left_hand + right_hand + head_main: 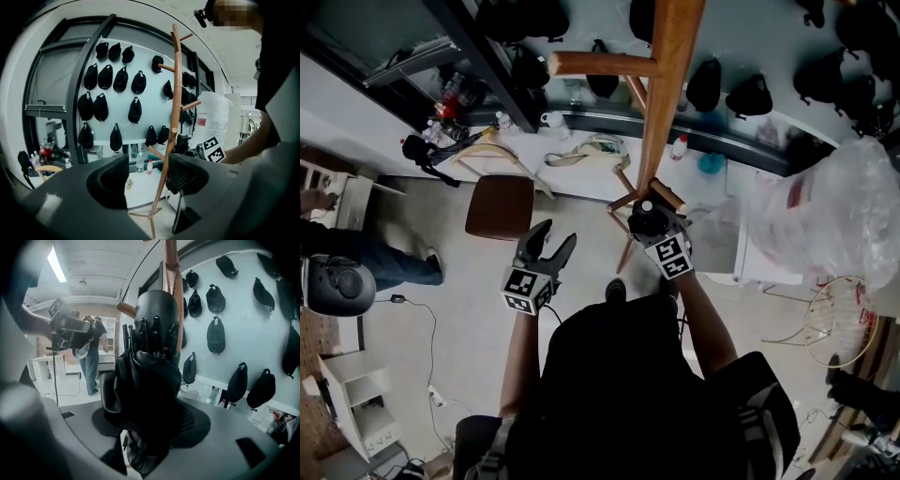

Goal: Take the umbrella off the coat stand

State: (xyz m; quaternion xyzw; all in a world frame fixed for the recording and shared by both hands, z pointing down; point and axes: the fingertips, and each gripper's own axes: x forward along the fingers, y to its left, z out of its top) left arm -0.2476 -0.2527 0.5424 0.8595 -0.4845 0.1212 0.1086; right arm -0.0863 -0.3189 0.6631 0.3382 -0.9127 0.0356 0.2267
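Observation:
A folded black umbrella [648, 219] hangs against the wooden coat stand [662, 112], low on its pole. My right gripper [651, 227] is shut on it; in the right gripper view the umbrella [147, 371] fills the gap between both pads, with the stand's pole [170, 263] rising behind it. My left gripper [556, 236] hovers open and empty to the left of the stand. The left gripper view looks between its own jaws [147, 178] at the stand [176, 93] and the umbrella [182, 143].
A brown chair [499, 206] stands left of the stand's feet. A person [356, 253] stands at the far left. A big white plastic bag [834, 206] and a wire basket [836, 319] sit at the right. Black caps [105, 75] hang on the wall behind.

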